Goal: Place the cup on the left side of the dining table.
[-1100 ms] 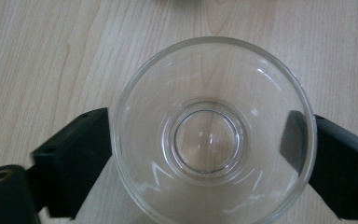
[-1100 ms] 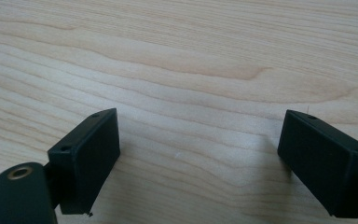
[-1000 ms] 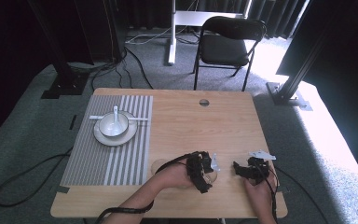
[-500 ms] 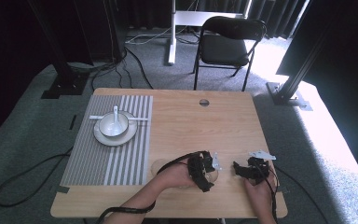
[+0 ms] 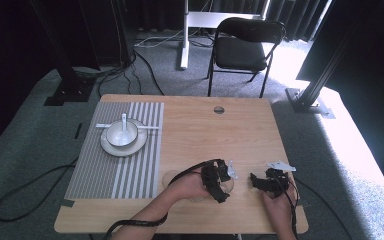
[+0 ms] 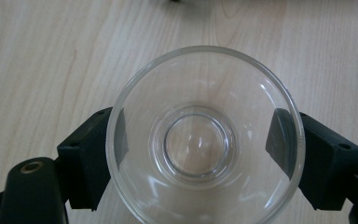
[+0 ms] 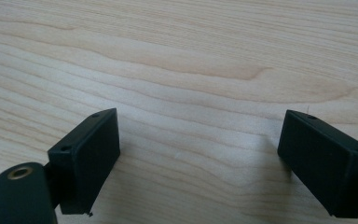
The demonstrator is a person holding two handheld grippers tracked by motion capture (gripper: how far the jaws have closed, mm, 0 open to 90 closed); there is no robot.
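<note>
Striped grey-and-white mat (image 5: 115,160) covers the left of the wooden table (image 5: 205,130); on it a white plate (image 5: 124,144) carries a white bowl (image 5: 120,134) with a spoon (image 5: 124,121) inside; the left gripper (image 5: 219,181), near the front edge, has its jaws set against opposite sides of a clear glass bowl (image 6: 205,135), upright, apparently resting on the wood though contact is hard to confirm; the right gripper (image 5: 260,182), just beside it, sits low over bare tabletop with jaws spread wide and nothing between them; a black chair (image 5: 245,47) stands beyond the table.
</note>
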